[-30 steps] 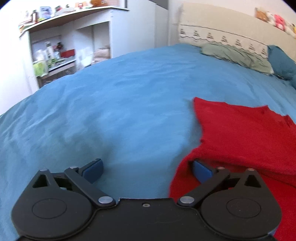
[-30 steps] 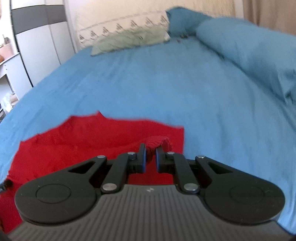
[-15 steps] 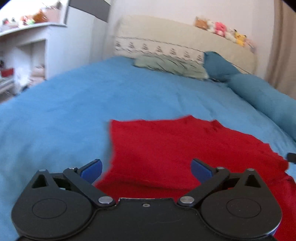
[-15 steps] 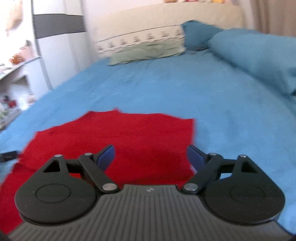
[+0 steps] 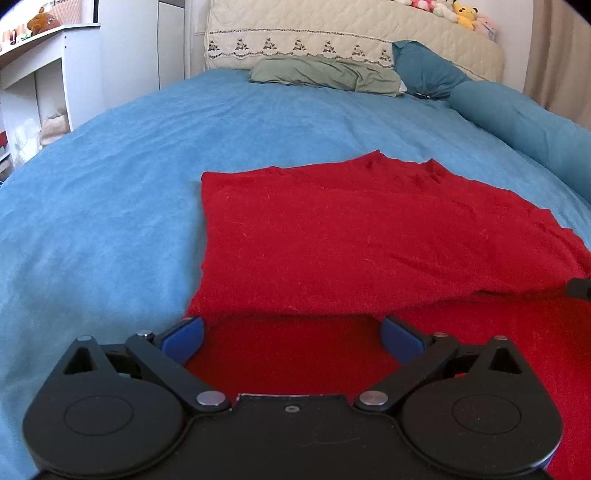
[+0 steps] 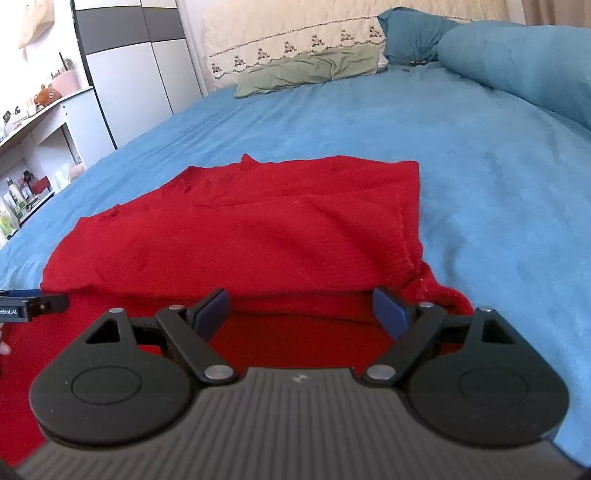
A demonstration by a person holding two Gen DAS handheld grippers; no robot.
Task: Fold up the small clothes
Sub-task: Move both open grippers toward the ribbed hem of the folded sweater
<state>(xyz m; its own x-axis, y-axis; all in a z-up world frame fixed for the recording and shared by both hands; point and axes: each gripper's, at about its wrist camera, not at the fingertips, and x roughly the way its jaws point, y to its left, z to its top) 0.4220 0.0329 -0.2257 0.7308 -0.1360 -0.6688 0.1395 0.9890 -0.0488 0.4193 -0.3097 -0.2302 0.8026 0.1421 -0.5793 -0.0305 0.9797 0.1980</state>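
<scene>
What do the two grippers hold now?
Nothing. The left gripper and the right gripper are both open above the red sweater.

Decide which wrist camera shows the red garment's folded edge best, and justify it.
The left wrist view: the red garment shows its folded edge running nearly full width. The right wrist view shows the same edge partly hidden behind the right gripper.

Red knit sweater (image 5: 369, 236) on a plain blue bedspread (image 5: 110, 177); sage-green pillow (image 5: 325, 74) and teal pillow (image 5: 424, 70) up by the cream quilted headboard (image 5: 332, 33) w/ a dark embroidered motif band. Both grippers black w/ blue pads (image 5: 183, 339), wardrobe (image 6: 129, 62) white & grey.
</scene>
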